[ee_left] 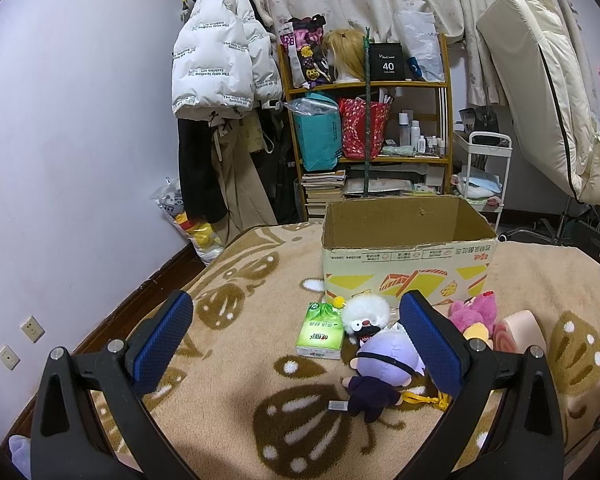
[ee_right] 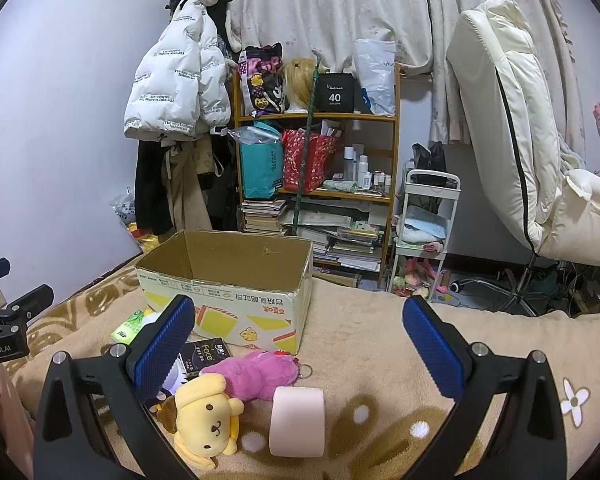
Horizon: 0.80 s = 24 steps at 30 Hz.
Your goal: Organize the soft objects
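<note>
Both wrist views face the cardboard box [ee_left: 408, 256], near it.

This is a lived-in bedroom in a home. A bed covered by a beige patterned blanket [ee_left: 236, 320] fills the foreground, floral curtains [ee_right: 340, 12] hang across the far wall, and a white puffer jacket [ee_left: 214, 52] hangs with other clothes in the corner. A wooden shelf [ee_right: 396, 152] crammed with gift bags, a blonde wig on a stand, toiletry bottles and stacked books stands beside a small white trolley [ee_right: 432, 184] and a cream padded chair [ee_right: 500, 120].
</note>
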Each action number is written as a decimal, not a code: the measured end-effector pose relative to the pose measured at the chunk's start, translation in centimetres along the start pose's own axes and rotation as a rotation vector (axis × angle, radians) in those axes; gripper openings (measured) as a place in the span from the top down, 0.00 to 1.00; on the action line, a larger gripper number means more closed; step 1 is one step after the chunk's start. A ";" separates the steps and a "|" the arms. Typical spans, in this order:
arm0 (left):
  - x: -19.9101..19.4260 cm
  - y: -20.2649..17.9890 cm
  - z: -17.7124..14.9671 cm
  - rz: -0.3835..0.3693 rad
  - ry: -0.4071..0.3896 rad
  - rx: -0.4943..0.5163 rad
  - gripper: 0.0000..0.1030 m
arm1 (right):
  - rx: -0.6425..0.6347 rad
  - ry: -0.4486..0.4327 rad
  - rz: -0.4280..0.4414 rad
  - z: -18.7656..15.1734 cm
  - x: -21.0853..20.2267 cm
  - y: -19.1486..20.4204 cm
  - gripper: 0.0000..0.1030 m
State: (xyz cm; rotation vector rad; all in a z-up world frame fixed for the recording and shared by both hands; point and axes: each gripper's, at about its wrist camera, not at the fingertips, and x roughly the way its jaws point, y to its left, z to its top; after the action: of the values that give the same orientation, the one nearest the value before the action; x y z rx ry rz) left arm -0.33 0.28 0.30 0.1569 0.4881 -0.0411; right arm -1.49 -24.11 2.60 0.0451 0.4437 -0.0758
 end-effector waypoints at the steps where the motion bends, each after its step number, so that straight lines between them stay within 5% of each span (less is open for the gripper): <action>1: 0.0 0.0 0.0 0.000 0.000 0.000 0.01 | 0.001 -0.001 0.000 0.0 0.0 0.1 0.00; 24: 0.1 0.0 0.0 0.001 0.001 0.001 0.01 | 0.002 0.001 -0.001 -0.2 0.2 0.4 0.00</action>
State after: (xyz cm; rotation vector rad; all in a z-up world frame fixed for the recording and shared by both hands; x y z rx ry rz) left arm -0.28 0.26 0.27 0.1585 0.4887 -0.0401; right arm -1.39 -23.75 2.33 0.0469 0.4448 -0.0770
